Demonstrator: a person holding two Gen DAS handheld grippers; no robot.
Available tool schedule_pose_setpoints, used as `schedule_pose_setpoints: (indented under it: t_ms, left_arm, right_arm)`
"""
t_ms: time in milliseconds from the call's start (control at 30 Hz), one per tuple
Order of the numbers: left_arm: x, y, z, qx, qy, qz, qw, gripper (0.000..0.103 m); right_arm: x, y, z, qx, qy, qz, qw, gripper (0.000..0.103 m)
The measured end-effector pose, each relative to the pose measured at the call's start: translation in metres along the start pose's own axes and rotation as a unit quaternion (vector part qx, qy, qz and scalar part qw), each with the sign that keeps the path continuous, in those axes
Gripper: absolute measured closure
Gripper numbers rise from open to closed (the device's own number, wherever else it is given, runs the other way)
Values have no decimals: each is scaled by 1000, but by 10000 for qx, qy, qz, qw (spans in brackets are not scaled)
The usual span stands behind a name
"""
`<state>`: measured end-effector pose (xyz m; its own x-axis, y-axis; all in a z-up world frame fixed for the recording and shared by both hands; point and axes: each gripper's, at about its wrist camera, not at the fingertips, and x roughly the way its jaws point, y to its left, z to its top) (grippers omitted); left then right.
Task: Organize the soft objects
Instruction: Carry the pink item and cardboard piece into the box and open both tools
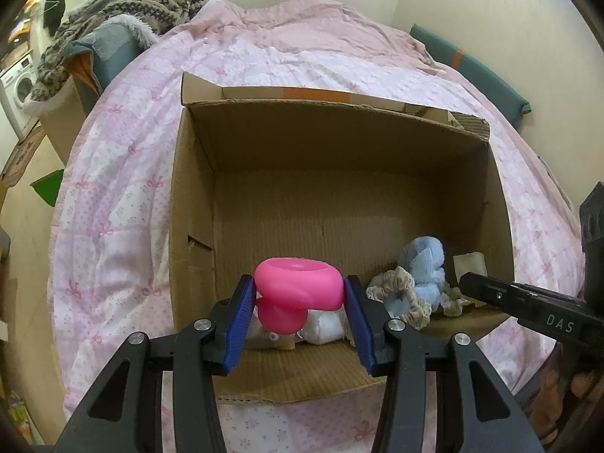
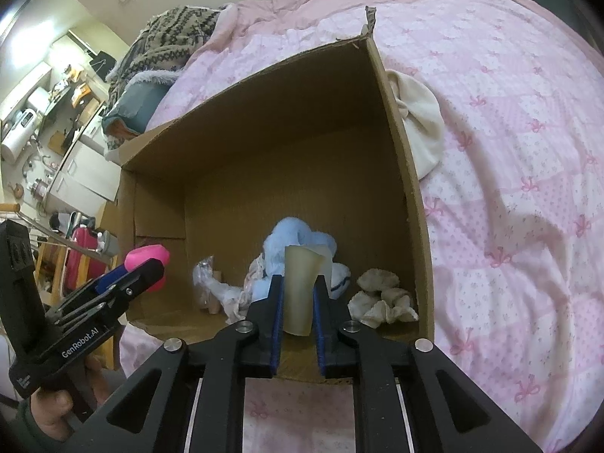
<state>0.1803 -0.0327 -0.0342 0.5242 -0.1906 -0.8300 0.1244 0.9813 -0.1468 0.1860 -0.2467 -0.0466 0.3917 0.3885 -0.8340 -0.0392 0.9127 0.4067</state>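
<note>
Soft toys go into the cardboard box: left gripper squeezes a pink squishy, right gripper pinches a cream pad, both held low inside for dropping.

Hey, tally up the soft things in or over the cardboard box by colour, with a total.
Pink: 1, squishy pink rubber toy in the left hand-held gripper
Cream: 1, translucent cream silicone piece in the right hand-held gripper
Light blue: 1, fluffy plush
Beige: 1, frilly scrunchie
White: 1, plush
Total: 5
</note>
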Motion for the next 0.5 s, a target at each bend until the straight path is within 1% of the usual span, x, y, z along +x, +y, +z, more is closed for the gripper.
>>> schedule_pose_setpoints:
  t_ms: [100,233,333,400,467,500]
  left_arm:
    - [1,-2,-2,38,9,-2,10000,59]
    - [0,-4,-3,83,12,-21,10000,59]
    - [-1,-5,-4,116,1,-30,9999,59]
    - [-2,-5,-4,110,-37,-55,9999,59]
    - [-4,-6,-3,103,-74,-50,9999,58]
    - [-5,-6,-3,103,-86,-50,9999,56]
  right_arm:
    - [0,2,-1,-58,-3,-11,10000,84]
    - [1,4,-1,-76,3,31,10000,83]
    - [-1,4,-1,-73,-53,25,10000,77]
    - [-4,4,0,-47,-108,42,9999,71]
    - [-6,5,0,-74,-140,81,9998,71]
    - [-6,5,0,-105,-156,88,9998,71]
